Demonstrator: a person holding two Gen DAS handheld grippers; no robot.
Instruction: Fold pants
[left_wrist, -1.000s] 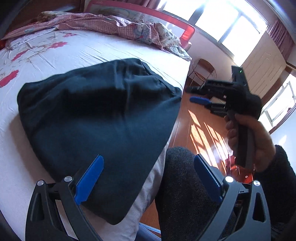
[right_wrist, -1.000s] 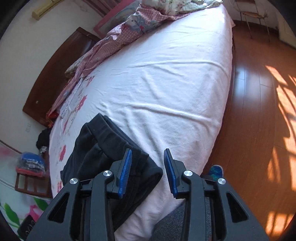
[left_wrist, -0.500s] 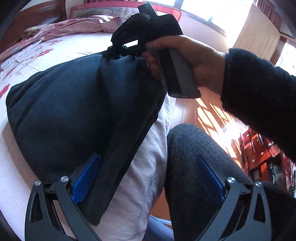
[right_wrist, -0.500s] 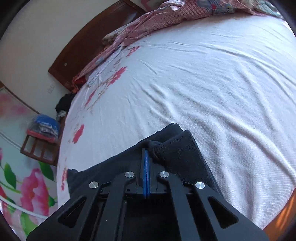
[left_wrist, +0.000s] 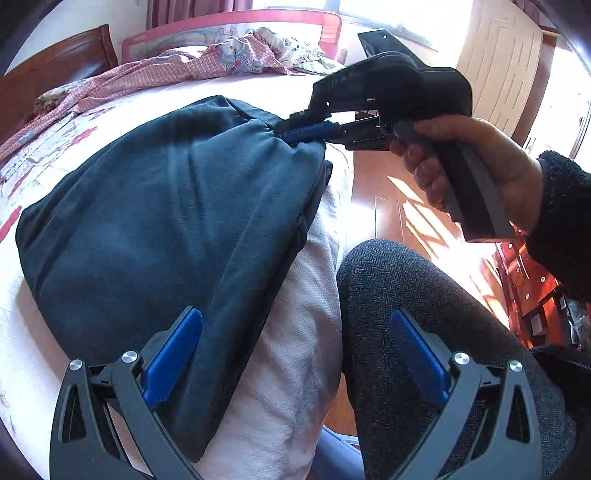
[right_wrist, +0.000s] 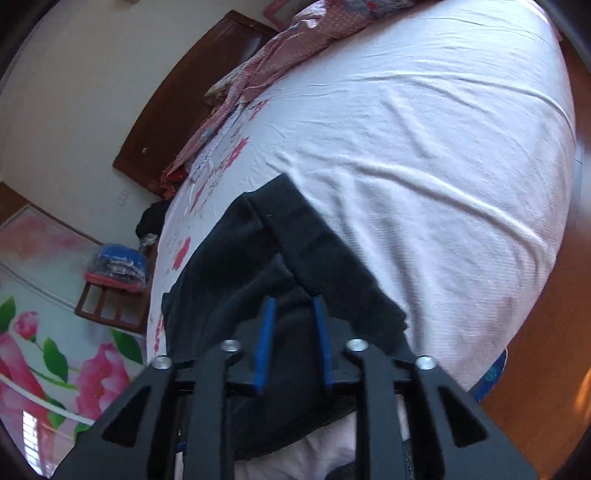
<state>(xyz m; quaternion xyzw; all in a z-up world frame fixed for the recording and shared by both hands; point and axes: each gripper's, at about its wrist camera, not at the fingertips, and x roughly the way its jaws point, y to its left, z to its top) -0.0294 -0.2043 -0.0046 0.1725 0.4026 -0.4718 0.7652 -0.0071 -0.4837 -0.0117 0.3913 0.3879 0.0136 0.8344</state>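
The dark folded pants (left_wrist: 166, 221) lie on the white bed near its near edge; they also show in the right wrist view (right_wrist: 258, 266). My left gripper (left_wrist: 295, 350) is open, its left finger over the pants' near corner and its right finger over a grey-trousered leg. My right gripper (right_wrist: 293, 317) has its jaws a little apart, over the pants' far corner, with cloth between the blue pads. In the left wrist view the right gripper (left_wrist: 306, 133) sits at the pants' top right corner, held by a hand.
The bed sheet (right_wrist: 424, 147) stretches beyond the pants. A pink checked blanket (left_wrist: 166, 70) lies bunched at the far side by the headboard (right_wrist: 184, 122). A wooden floor (left_wrist: 391, 206) runs along the bed's right edge. A person's knee (left_wrist: 406, 295) is close by.
My right gripper swung to the pants' far corner, shut on it half a second ago, and now has its jaws a little apart. My left gripper stayed open and drew slightly nearer.
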